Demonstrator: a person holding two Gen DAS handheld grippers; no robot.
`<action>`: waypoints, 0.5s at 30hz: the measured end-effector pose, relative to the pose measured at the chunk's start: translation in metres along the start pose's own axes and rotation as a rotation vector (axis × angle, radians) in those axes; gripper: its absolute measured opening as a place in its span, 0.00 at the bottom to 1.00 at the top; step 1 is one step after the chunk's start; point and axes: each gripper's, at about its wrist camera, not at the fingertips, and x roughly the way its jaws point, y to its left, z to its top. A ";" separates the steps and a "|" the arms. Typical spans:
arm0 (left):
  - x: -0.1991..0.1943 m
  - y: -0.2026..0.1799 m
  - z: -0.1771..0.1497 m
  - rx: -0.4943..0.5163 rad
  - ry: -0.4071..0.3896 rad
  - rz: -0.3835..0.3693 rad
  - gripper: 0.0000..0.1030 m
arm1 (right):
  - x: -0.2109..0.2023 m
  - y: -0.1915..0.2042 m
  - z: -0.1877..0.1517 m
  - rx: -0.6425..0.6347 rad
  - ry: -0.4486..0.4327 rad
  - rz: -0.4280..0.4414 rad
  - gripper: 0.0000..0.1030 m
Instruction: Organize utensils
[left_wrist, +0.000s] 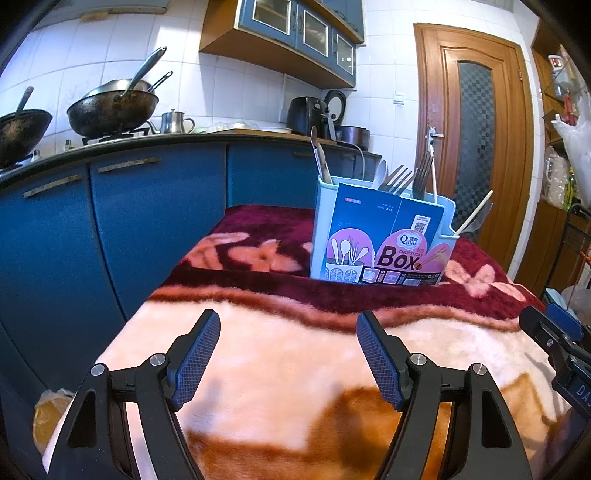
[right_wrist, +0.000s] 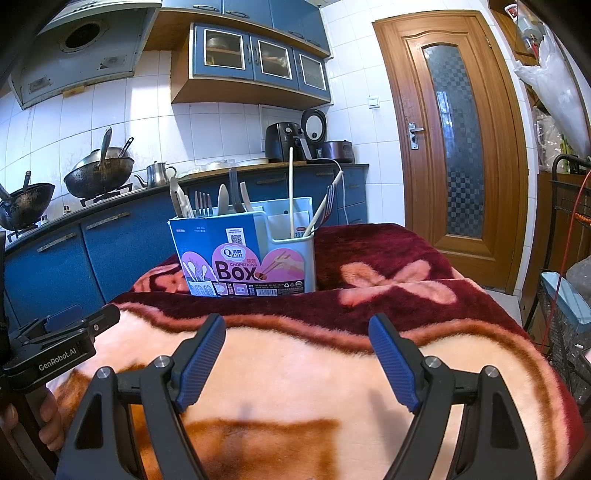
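A pale blue utensil holder (left_wrist: 321, 229) (right_wrist: 295, 254) with a "Chopsticks Box" label stands on the far, dark red part of a fleece-covered table. Forks (left_wrist: 397, 179) (right_wrist: 202, 205), spoons, a knife and chopsticks (right_wrist: 291, 192) stick up out of its compartments. My left gripper (left_wrist: 288, 325) hovers open over the pink fleece, well short of the holder, nothing between its blue pads. My right gripper (right_wrist: 297, 328) is likewise open and empty, beside the left one. In the right wrist view the left gripper's body (right_wrist: 55, 347) and a hand on its handle show at the left edge.
The blanket (left_wrist: 280, 369) (right_wrist: 399, 280) covers the whole table. Behind it runs a blue-fronted kitchen counter (left_wrist: 159, 192) with two woks (left_wrist: 110, 109), a kettle (left_wrist: 175, 122) and an air fryer (right_wrist: 284, 142). A wooden door (right_wrist: 454, 147) stands at right, with a wire rack (right_wrist: 569, 317) beside the table.
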 end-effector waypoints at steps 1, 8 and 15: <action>0.000 0.000 0.000 0.000 0.000 0.000 0.75 | 0.000 0.000 0.000 0.001 0.000 0.000 0.80; 0.000 0.000 0.000 0.000 -0.001 0.000 0.75 | 0.000 0.000 0.000 -0.001 -0.001 -0.001 0.80; 0.000 0.000 0.000 0.000 -0.001 0.000 0.75 | 0.000 0.001 0.000 -0.003 -0.001 -0.002 0.80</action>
